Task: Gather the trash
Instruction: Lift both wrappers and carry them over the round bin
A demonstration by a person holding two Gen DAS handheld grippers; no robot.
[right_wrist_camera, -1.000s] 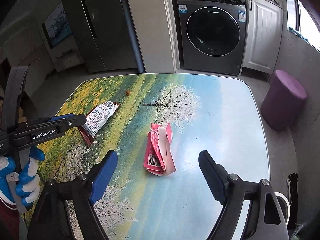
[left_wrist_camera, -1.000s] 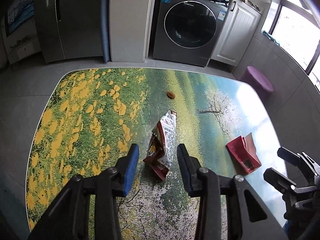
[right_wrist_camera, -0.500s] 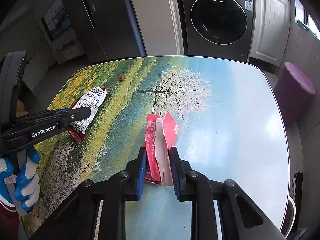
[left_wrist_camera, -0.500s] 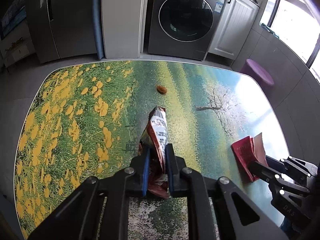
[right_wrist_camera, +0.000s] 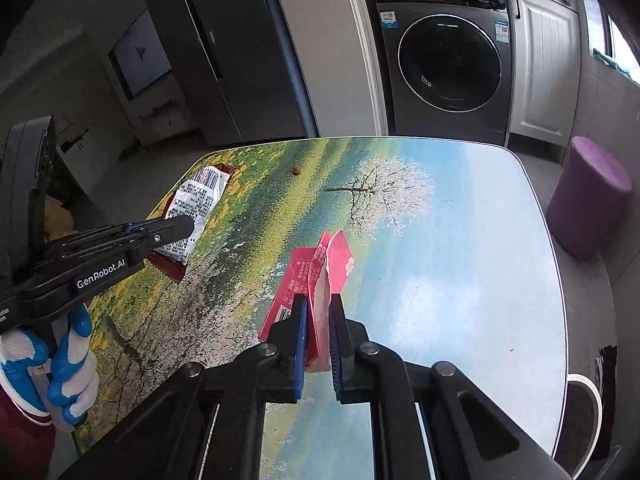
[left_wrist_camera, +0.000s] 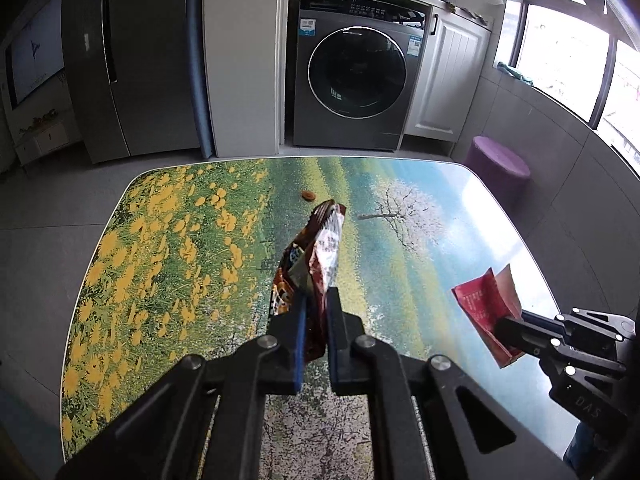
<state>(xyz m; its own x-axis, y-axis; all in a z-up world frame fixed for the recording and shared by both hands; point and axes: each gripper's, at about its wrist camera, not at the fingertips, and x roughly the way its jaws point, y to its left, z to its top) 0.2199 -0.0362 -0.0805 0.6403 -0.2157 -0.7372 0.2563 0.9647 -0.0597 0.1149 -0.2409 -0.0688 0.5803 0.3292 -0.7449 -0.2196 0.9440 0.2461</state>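
**A:** So where are we at with the two grippers? From the left wrist view we've got the left gripper with its jaws just finished closing, nearly together, pinching the near end of the brown snack wrapper. The wrapper sticks up and away from the jaws, over the middle of the table.

**B:** Yep, same story on the other side. The right gripper has just closed its jaws too, and they're clamped on the near end of the pink wrapper, somewhere nearer the table's right edge. From here we can't quite tell if either wrapper's far end touches the table.

**A:** Count time. We see two wrappers, one brown and one pink, one per gripper. Plus one small brown crumb lying alone toward the far edge of the table, well apart from both wrappers.

**B:** Agreed, two wrappers, one crumb, two grippers. In the right wrist view we also catch one gloved hand, white and blue, wrapped round the left gripper's handle off the table's left edge.

**A:** And off the table, one washing machine and one purple stool past the far right corner.
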